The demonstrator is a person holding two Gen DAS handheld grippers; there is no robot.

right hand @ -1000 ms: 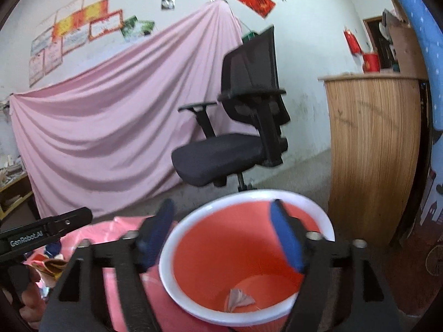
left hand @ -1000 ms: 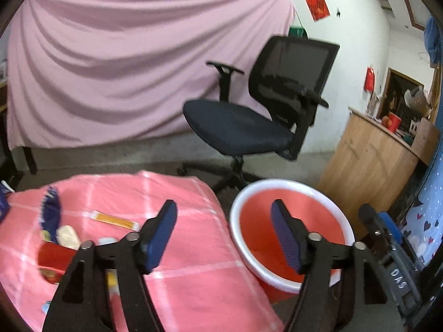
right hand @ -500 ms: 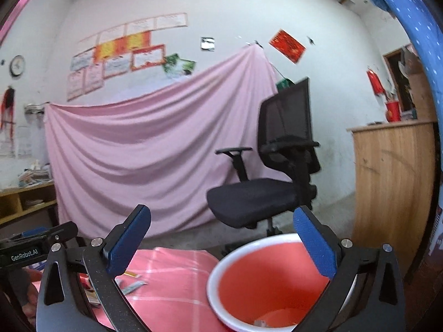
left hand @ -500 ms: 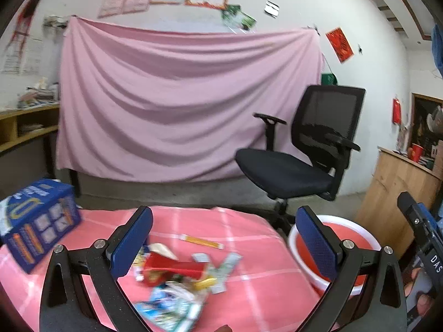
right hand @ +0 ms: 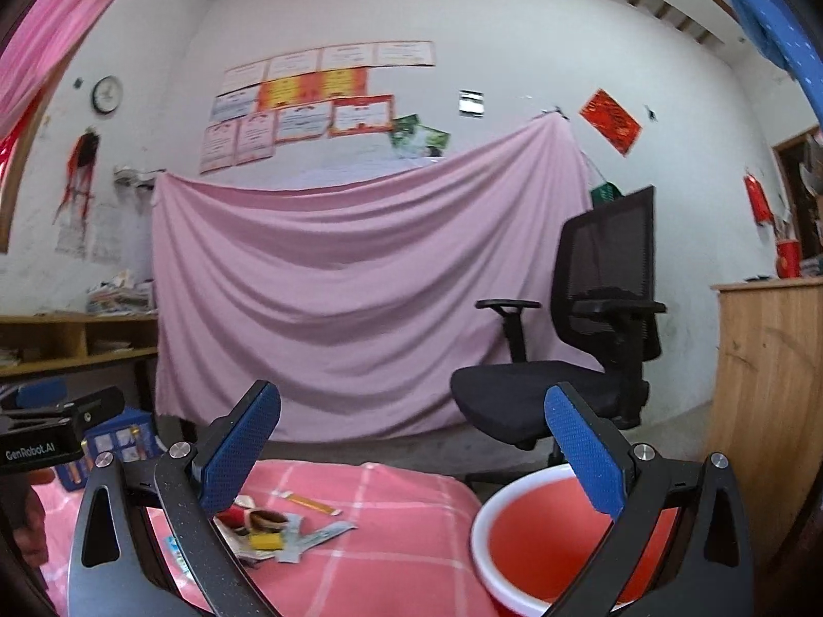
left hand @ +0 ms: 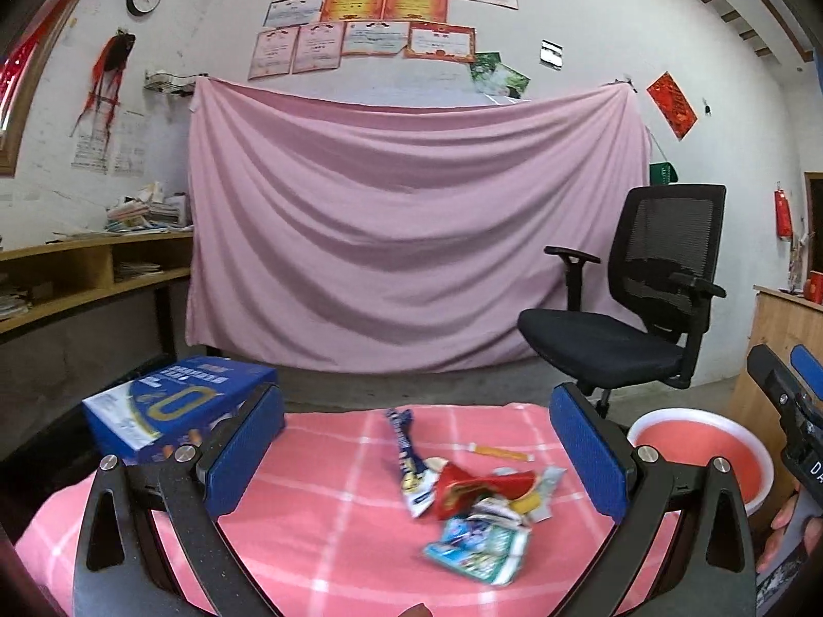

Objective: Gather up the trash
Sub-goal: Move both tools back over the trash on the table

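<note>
Okay, both of my tools have swung up and away from the red basin (right hand: 560, 550) in the last second — a moment ago the right one was staring straight down into it, with a scrap of pale paper lying at the bottom. Now the left gripper (left hand: 416, 455) has its fingers spread wide with nothing between them, and it faces the pile of wrappers (left hand: 473, 509) on the pink checked worktop (left hand: 319, 529). The right gripper (right hand: 411, 457) is spread just as wide and empty too, hanging near the basin's white rim.

I read that as one drop done and the next pickup starting. Plenty of trash is left: a red packet, a teal sachet, a blue-and-white wrapper (left hand: 406, 457) lying long, and an orange strip (left hand: 501, 453) a little apart toward the basin.

As for containers, the basin sits off the worktop's right edge, and from this angle I can't see its floor. A blue carton (left hand: 177, 403) rests at the far left corner, apparently shut.
</note>
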